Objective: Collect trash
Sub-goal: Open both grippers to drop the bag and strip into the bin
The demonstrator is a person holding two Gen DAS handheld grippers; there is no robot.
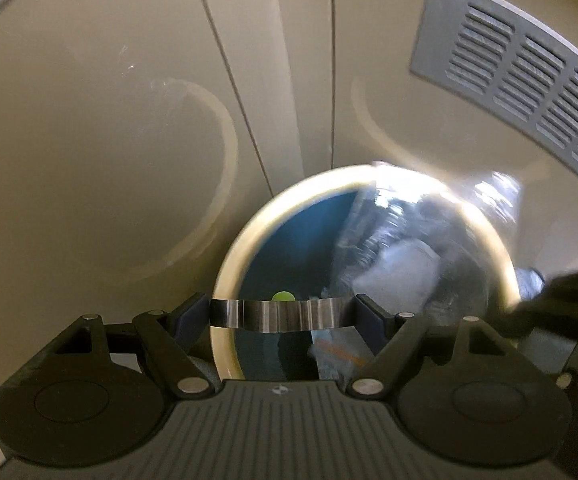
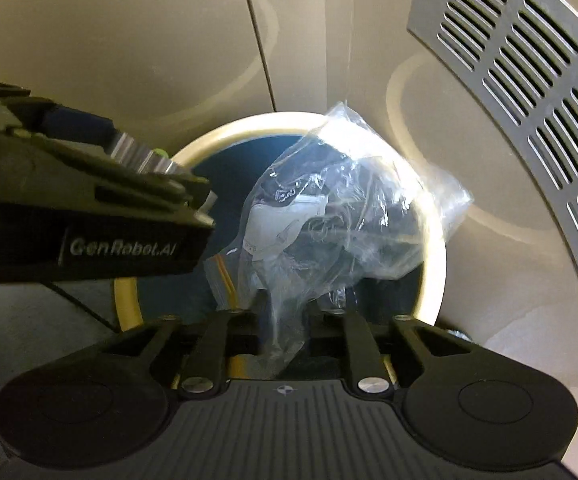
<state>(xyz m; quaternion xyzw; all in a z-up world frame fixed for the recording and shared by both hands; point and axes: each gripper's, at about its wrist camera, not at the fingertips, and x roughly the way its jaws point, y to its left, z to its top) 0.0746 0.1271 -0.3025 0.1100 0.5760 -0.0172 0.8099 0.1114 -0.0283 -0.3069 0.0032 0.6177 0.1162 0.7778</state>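
over bin rim [image 2: 435,216]: left hand-held gripper [image 1: 283,314] clamps metal strip [image 1: 279,314]; right hand-held gripper [image 2: 285,320] seemingly loose around plastic bag [image 2: 329,216].

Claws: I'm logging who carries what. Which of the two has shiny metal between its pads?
The left claw: a shiny metal piece spans its wide-set pads. The right claw has only a crumpled clear plastic bag between its fingers.

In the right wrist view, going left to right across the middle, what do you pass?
The left gripper holding a metal can → the clear plastic bag hanging over the round bin opening → the grey slotted vent.
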